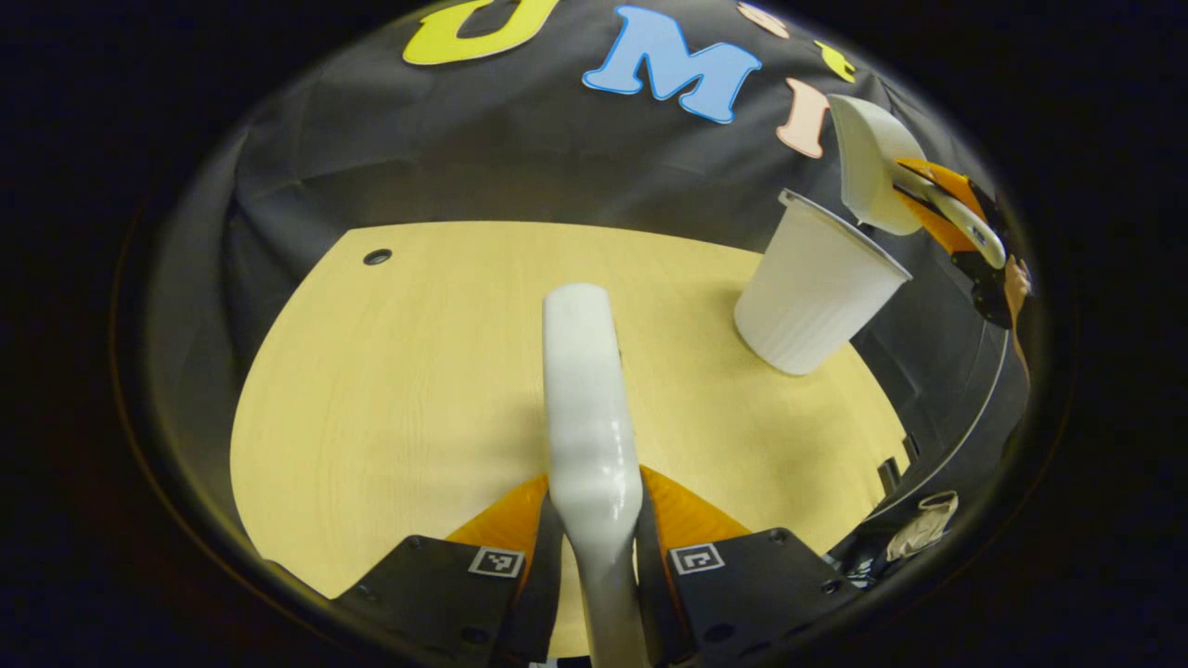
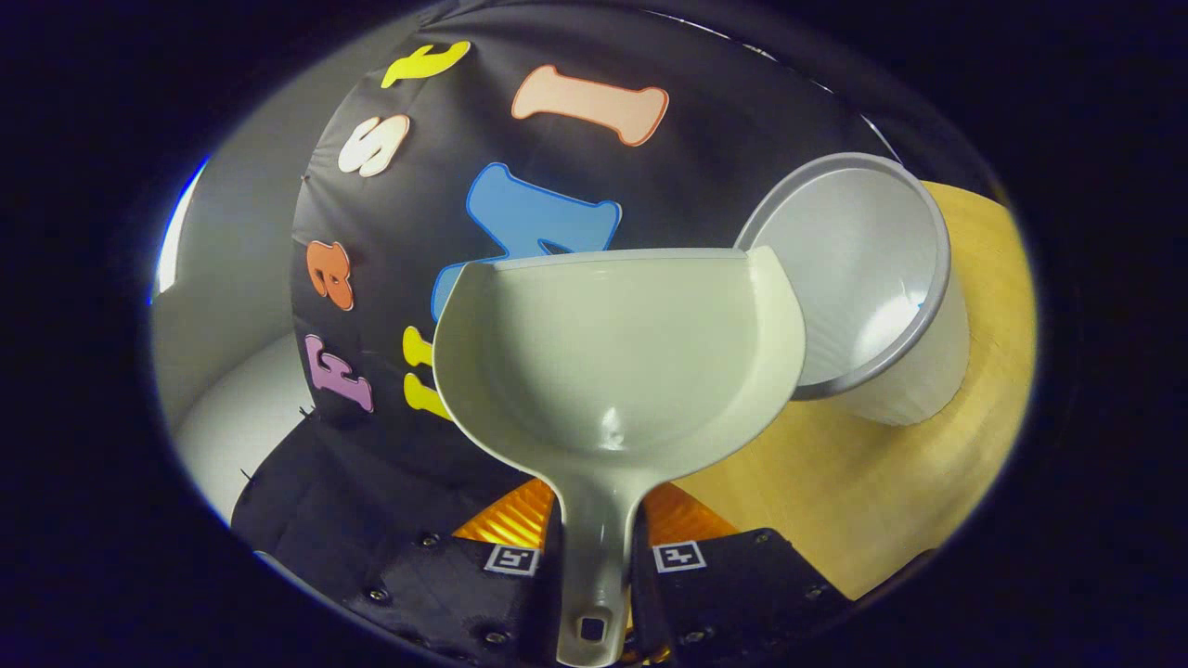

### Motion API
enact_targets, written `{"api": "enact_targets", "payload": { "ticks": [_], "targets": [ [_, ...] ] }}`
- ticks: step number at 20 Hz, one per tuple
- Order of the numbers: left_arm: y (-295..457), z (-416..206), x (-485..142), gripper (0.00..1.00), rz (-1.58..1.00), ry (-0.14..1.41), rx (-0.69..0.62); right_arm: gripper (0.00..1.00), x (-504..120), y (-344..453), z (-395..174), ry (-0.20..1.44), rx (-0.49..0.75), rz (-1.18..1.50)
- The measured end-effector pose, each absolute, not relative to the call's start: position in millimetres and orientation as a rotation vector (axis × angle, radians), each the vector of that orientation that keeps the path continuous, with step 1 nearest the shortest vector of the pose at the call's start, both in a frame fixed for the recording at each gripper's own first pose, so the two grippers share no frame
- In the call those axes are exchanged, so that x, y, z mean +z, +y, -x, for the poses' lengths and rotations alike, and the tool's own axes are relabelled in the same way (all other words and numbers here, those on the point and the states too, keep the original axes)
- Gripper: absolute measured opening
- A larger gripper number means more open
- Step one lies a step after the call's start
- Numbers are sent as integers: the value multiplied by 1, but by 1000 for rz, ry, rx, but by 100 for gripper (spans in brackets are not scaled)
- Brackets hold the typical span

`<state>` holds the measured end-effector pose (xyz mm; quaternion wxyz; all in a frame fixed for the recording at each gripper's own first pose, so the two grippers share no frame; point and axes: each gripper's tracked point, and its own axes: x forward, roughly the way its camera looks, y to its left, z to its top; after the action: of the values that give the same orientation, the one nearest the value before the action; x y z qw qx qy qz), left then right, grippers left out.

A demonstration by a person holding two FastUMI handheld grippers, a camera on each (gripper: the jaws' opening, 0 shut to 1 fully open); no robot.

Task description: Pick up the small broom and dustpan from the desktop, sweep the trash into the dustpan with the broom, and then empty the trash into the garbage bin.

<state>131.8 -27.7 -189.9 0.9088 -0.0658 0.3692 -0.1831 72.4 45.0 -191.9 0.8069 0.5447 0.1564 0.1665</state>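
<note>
My left gripper [image 1: 594, 506] is shut on the white broom [image 1: 585, 390], which points forward over the wooden table [image 1: 390, 390]. Its bristles are hidden. At the table's far right corner stands the white garbage bin [image 1: 812, 297], upright. The cream dustpan [image 1: 868, 167] hangs tilted just above the bin's rim, held by the right gripper [image 1: 956, 218]. In the right gripper view, my right gripper [image 2: 599, 524] is shut on the handle of the dustpan [image 2: 613, 353]. The pan looks empty, and its right edge overlaps the open mouth of the bin [image 2: 863, 269].
A small dark cable hole [image 1: 377, 256] sits near the table's far left edge. Black cloth walls close in behind and to the right of the bin. A hand [image 1: 1018, 278] holds the right gripper. Bare tabletop [image 2: 882, 482] lies beside the bin.
</note>
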Motion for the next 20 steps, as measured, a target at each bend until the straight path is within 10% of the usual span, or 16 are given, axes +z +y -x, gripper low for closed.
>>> {"api": "enact_targets", "payload": {
  "ticks": [20],
  "targets": [
    [39, -136, -250, 41, 121, 883, -267, 30, -346, 154, -21, 670, 203, -386]
  ]
}}
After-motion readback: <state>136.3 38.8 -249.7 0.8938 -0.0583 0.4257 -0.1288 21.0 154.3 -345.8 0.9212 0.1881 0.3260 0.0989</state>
